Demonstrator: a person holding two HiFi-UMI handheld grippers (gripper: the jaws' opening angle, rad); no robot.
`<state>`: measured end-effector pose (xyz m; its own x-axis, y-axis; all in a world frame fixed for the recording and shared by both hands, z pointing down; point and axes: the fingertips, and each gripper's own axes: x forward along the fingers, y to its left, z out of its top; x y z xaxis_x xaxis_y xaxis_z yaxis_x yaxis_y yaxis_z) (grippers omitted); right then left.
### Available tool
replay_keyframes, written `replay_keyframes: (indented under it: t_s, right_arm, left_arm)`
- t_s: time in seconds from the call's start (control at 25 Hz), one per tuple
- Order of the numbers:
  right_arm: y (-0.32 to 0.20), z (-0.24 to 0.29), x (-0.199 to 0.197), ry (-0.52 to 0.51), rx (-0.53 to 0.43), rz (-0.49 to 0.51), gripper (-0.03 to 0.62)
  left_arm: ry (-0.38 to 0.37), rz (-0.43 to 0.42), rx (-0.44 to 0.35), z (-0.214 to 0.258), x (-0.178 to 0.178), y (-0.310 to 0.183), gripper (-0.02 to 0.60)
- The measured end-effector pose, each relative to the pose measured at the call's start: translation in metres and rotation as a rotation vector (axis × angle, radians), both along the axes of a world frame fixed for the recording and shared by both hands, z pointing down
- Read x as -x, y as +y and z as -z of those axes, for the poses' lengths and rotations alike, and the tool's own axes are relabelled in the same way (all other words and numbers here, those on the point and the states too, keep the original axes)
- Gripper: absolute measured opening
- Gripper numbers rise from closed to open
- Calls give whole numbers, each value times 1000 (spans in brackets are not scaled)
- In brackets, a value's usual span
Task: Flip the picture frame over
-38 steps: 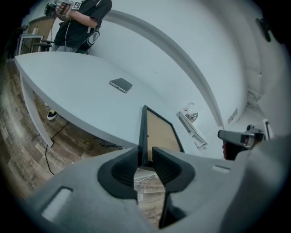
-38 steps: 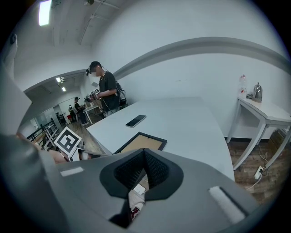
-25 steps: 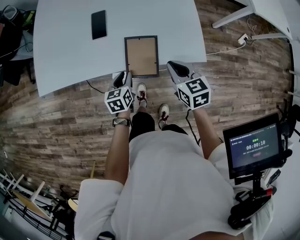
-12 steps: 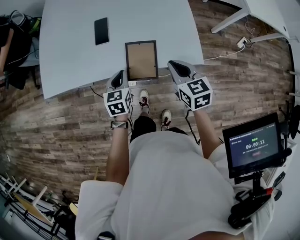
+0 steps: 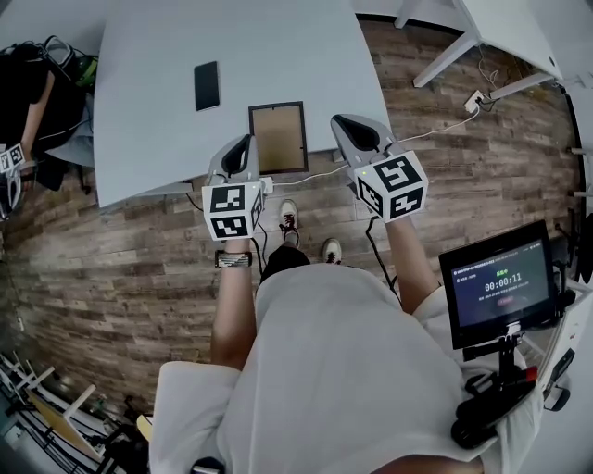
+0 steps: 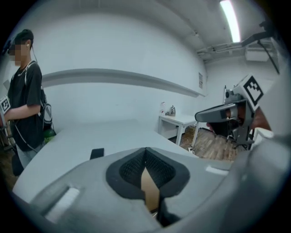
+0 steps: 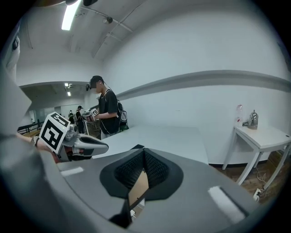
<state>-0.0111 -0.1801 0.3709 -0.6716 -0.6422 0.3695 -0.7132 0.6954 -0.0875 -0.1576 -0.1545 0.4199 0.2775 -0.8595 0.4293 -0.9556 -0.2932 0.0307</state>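
The picture frame point(image 5: 278, 137) lies flat near the front edge of the grey table point(image 5: 157, 111), its brown backing facing up inside a dark border. My left gripper point(image 5: 243, 148) hangs just left of the frame's near corner, jaws shut and empty. My right gripper point(image 5: 355, 132) hovers to the frame's right, also shut on nothing. In the left gripper view the brown backing point(image 6: 149, 191) shows below the closed left gripper point(image 6: 145, 150). The right gripper view shows the same backing point(image 7: 137, 189) under its closed jaws point(image 7: 144, 152). Neither gripper touches the frame.
A black phone point(image 5: 207, 85) lies on the table beyond the frame. A person point(image 5: 37, 93) stands at the table's far left. A white side table point(image 5: 505, 23), a power strip point(image 5: 478, 76) with cables and a monitor point(image 5: 497, 285) are to the right.
Both grippers have risen from beside the frame's near edge to above the table. The left jaws have closed. The frame lies where it was.
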Motion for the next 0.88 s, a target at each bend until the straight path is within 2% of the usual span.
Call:
replay_keyframes:
  t_s: [0.56,0.88]
  right_arm:
    - [-22,100,18,-63,-187,9,2]
    - [-30,141,15,-101,-268,7,2]
  left_arm:
    - [-127,-96,-255,126,-6,-27,6]
    - [-167,-114,-348,165,-10,-38,6]
